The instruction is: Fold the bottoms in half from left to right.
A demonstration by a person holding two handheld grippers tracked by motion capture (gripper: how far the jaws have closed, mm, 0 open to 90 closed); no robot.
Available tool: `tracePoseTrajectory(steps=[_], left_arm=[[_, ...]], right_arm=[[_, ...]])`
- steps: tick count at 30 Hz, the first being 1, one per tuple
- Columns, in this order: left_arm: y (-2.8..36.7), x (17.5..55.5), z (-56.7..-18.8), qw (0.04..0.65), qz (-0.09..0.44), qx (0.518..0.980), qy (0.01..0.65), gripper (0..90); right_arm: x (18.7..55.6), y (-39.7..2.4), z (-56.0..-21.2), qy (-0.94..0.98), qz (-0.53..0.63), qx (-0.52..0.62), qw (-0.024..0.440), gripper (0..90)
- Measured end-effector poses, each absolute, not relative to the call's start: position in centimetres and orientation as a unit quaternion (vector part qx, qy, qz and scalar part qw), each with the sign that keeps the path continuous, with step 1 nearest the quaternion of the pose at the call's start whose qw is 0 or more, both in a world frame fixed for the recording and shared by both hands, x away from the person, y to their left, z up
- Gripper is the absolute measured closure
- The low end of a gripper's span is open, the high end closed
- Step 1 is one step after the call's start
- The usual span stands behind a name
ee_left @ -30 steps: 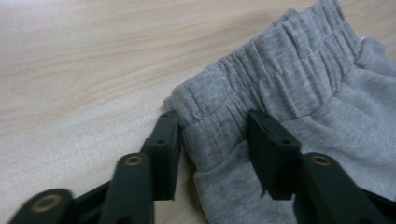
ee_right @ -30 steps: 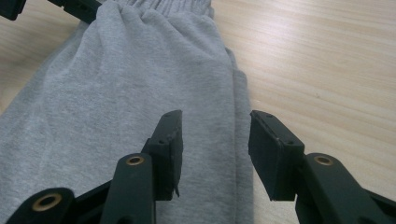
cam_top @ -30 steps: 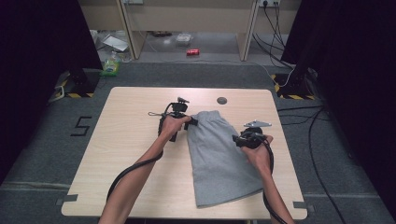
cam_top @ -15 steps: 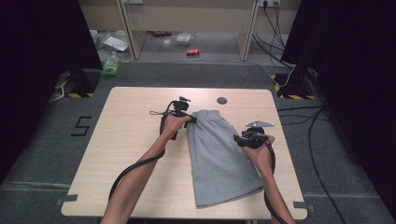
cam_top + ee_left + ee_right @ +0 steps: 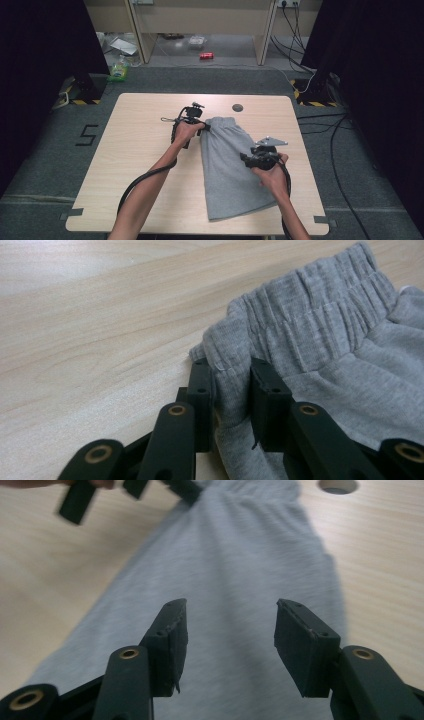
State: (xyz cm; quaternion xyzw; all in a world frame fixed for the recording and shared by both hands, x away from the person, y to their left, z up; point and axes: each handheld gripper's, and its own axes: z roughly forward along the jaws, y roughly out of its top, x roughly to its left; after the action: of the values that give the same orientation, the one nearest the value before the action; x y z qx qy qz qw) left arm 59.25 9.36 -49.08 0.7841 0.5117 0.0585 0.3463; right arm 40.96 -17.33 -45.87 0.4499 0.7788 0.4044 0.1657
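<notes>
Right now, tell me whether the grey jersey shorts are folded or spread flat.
Folded lengthwise: the grey jersey shorts lie as one narrow strip on the wooden table, waistband at the far end, pinched by the left gripper.

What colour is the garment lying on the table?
Plain grey, the shorts show their colour best in the left gripper view, at the gathered waistband.

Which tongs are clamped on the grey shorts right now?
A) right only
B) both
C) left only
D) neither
C: the left tongs pinch a fold of the shorts at the waistband corner, while the right tongs stand open above the cloth with nothing between them.
</notes>
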Motion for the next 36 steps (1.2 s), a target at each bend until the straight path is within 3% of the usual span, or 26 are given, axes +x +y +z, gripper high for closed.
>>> tracePoseTrajectory(steps=[16, 22, 31, 33, 36], left_arm=[[9.0, 59.6, -49.0, 0.338, 0.067, 0.788, 0.51, 73.2], [9.0, 59.6, -49.0, 0.337, 0.068, 0.789, 0.509, 73.2], [8.9, 59.5, -49.0, 0.338, 0.07, 0.788, 0.51, 73.1], [8.9, 59.5, -49.0, 0.339, 0.07, 0.787, 0.511, 73.1], [8.9, 59.5, -49.0, 0.337, 0.073, 0.788, 0.51, 73.1]], right_arm=[[31.2, -10.8, -48.3, 0.816, 0.419, 0.383, 0.107, 44.1], [29.1, -8.8, -49.7, 0.837, 0.406, 0.358, 0.081, 44.1], [27.9, -7.2, -50.8, 0.857, 0.378, 0.34, 0.081, 43.9], [27.8, -7.2, -50.9, 0.86, 0.374, 0.333, 0.093, 48.0], [27.5, -7.1, -51.0, 0.868, 0.361, 0.315, 0.127, 61.9]])
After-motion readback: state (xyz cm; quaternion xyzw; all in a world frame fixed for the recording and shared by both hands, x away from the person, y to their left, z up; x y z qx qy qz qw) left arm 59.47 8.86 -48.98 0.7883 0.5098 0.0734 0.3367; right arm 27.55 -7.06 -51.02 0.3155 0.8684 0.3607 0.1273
